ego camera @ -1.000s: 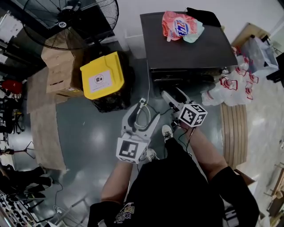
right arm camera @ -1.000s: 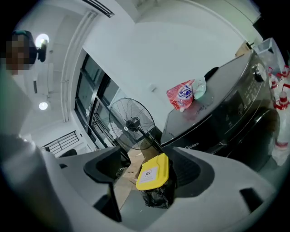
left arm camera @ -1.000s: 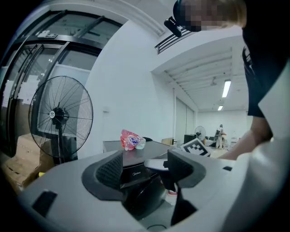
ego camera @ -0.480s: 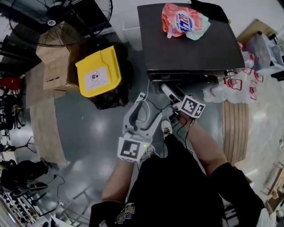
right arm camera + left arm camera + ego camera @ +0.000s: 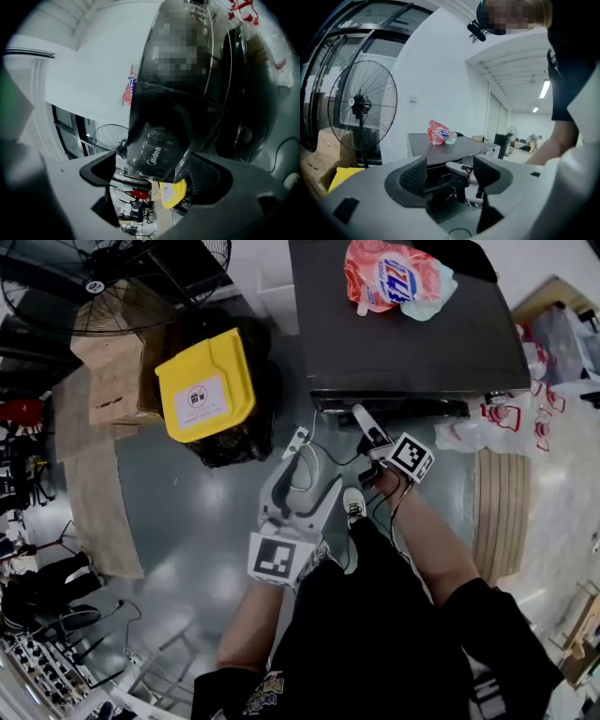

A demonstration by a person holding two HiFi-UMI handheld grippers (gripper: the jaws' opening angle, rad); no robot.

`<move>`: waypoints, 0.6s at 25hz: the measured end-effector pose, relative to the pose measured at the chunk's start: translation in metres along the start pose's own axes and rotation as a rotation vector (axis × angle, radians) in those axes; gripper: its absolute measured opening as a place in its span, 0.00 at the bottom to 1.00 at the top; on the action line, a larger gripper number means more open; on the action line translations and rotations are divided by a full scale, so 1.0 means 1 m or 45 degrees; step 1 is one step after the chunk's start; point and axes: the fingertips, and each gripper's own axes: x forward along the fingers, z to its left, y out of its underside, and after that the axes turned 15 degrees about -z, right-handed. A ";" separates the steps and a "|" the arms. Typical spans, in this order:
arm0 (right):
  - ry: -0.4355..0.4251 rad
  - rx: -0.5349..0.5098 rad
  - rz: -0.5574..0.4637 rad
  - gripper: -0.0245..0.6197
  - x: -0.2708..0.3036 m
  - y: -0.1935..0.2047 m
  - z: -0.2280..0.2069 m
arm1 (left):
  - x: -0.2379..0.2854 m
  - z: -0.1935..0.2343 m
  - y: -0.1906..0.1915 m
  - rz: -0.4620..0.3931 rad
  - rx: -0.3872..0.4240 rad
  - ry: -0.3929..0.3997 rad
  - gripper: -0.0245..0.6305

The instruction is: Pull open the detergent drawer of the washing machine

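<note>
1. A person stands over a dark washing machine [image 5: 412, 343] with a two-fingered gripper in each hand, seen from the head view.
2. The right gripper [image 5: 368, 427] reaches to the machine's front edge, near that edge's left corner. Its fingers have just been opening and stand wide apart, with nothing clamped between them.
3. The detergent drawer [image 5: 152, 152] (apparently the glossy panel lettered Midea at the top corner of the machine's front) shows ahead in the gap between those fingers in the right gripper view. It looks closed, and no contact with it can be made out.
4. The left gripper [image 5: 309, 474] hangs over the floor just short of the machine, its fingers apart and empty.
5. A pink detergent pouch [image 5: 394, 277] lies on the machine's top, towards its back edge.
6. On the floor off the machine's left side stand a yellow bin [image 5: 206, 395], cardboard boxes [image 5: 117, 376] and a fan [image 5: 122, 277]. Plastic bags [image 5: 511, 423] lie by its right front corner.
</note>
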 end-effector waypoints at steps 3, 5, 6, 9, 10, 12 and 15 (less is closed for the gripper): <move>-0.062 0.036 -0.028 0.83 0.010 -0.002 -0.001 | 0.005 0.003 0.005 0.015 0.000 0.004 0.47; -0.003 0.044 -0.040 0.83 0.011 -0.004 -0.008 | 0.007 0.005 0.007 0.022 -0.006 0.004 0.47; 0.017 0.046 -0.047 0.83 0.012 -0.005 -0.010 | 0.009 0.006 0.007 0.025 -0.009 0.002 0.47; 0.029 0.045 -0.069 0.83 0.020 -0.009 -0.013 | 0.013 0.009 0.008 0.033 -0.012 0.002 0.47; 0.030 0.044 -0.076 0.82 0.023 -0.010 -0.013 | 0.014 0.010 0.009 0.033 -0.015 0.002 0.47; 0.021 0.043 -0.085 0.80 0.026 -0.010 -0.012 | 0.016 0.012 0.009 0.032 -0.021 0.003 0.47; -0.029 0.041 -0.099 0.80 0.029 -0.011 -0.008 | 0.017 0.012 0.012 0.034 -0.024 0.007 0.47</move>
